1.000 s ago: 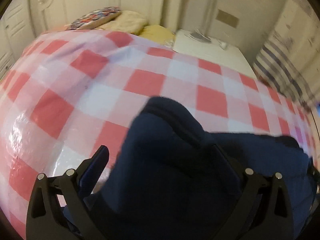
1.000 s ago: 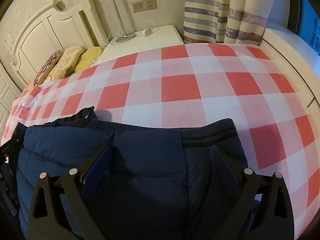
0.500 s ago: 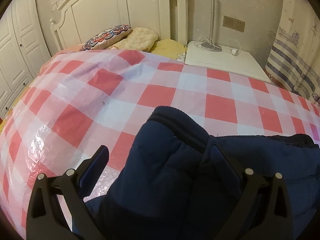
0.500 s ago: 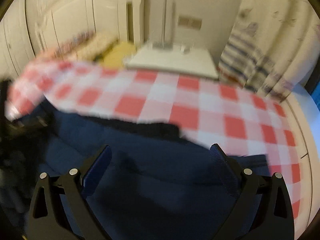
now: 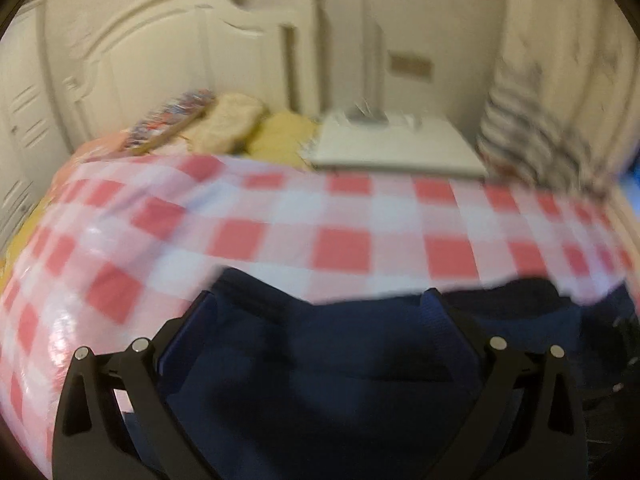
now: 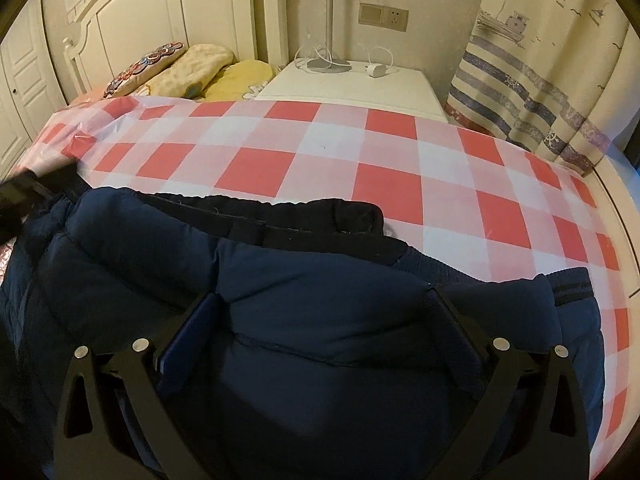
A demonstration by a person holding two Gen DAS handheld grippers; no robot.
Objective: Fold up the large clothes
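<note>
A dark navy padded jacket (image 6: 320, 340) lies bunched on the red-and-white checked cover (image 6: 392, 184) of a bed. Its black ribbed hem (image 6: 572, 284) shows at the right and a dark collar edge (image 6: 280, 212) runs along the far side. My right gripper (image 6: 320, 312) is open, its fingers (image 6: 188, 336) wide apart over a puffy fold. In the blurred left wrist view my left gripper (image 5: 320, 320) is open too, with the jacket (image 5: 320, 392) filling the space under it. A dark shape (image 6: 20, 196) at the jacket's left end is too blurred to identify.
Pillows (image 6: 188, 68) lie against the white headboard (image 6: 168, 12). A white nightstand (image 6: 352, 84) holds a lamp base and a charger. A striped curtain (image 6: 532, 92) hangs at the right, and the bed edge (image 6: 624, 232) runs beside it. Wardrobe doors (image 6: 20, 80) stand on the left.
Both cameras swung and drew back from the jacket. The raised cuff in the left view has dropped lower. In the right view a padded fold now lies between the fingers, with the ribbed hem off to the right.
</note>
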